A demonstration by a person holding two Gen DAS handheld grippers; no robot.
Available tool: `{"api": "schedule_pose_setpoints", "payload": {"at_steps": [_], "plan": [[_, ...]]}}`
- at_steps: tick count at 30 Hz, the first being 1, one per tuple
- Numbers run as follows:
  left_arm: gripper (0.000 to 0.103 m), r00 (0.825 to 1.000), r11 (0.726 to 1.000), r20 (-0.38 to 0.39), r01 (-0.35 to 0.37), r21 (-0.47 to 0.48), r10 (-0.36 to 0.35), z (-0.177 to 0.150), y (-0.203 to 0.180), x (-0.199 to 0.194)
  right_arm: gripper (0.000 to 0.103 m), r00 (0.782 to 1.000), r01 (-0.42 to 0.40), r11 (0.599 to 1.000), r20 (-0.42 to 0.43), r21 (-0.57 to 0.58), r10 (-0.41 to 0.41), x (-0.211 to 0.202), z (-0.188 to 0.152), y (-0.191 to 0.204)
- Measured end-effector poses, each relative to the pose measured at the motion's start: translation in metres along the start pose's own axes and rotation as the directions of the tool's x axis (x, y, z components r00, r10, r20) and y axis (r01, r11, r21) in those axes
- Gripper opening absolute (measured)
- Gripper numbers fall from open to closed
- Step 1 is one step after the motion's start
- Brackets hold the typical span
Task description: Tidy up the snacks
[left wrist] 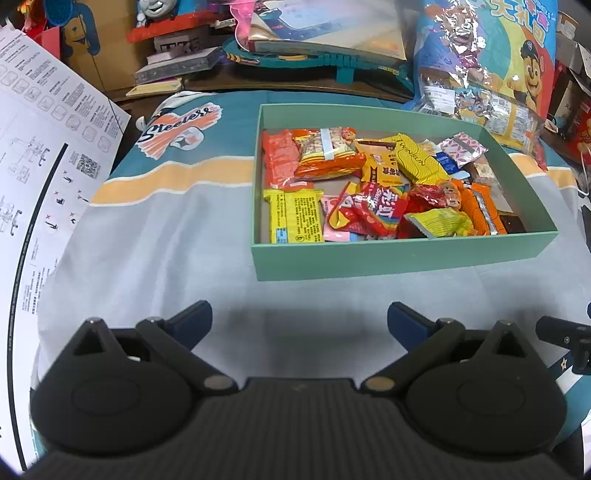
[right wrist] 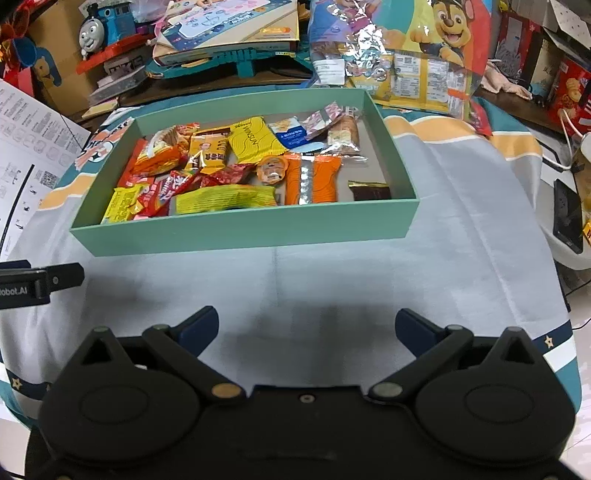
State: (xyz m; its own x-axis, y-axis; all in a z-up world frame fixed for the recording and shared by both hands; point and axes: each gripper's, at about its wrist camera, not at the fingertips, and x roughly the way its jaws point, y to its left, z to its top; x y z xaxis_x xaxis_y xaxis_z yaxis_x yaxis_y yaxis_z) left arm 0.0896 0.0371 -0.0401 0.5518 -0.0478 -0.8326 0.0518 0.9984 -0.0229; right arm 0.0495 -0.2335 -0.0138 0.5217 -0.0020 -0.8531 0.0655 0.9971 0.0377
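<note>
A shallow green box (left wrist: 388, 258) (right wrist: 243, 234) sits on the cloth-covered table and holds several snack packets in red, yellow, orange and pink. Among them are a yellow wavy-patterned packet (left wrist: 415, 158) (right wrist: 253, 142), a red rainbow candy bag (left wrist: 373, 206), an orange packet (right wrist: 312, 179) and a dark brown bar (right wrist: 371, 192) by the right wall. My left gripper (left wrist: 299, 319) hangs open over bare cloth, short of the box's near wall, holding nothing. My right gripper (right wrist: 306, 325) is likewise open and empty in front of the box.
A large cartoon-dog snack bag (left wrist: 491, 66) (right wrist: 406, 55) leans behind the box. Toys, a blue train (right wrist: 107, 26) and boxes crowd the back. A printed instruction sheet (left wrist: 40, 147) lies at the left. A phone (right wrist: 567, 218) lies at the right.
</note>
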Motion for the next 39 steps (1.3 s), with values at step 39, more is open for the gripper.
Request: {"api": "schedule_pose_setpoints", "payload": {"at_steps": [39], "plan": [[0.103,1.0,1.0,-0.022,-0.005,0.002,0.005,-0.0001,0.0018,0.0045,0.103,1.0,0.013,0.999,-0.011,0.033,-0.013,0.0009,-0.0023,0.0005]]}}
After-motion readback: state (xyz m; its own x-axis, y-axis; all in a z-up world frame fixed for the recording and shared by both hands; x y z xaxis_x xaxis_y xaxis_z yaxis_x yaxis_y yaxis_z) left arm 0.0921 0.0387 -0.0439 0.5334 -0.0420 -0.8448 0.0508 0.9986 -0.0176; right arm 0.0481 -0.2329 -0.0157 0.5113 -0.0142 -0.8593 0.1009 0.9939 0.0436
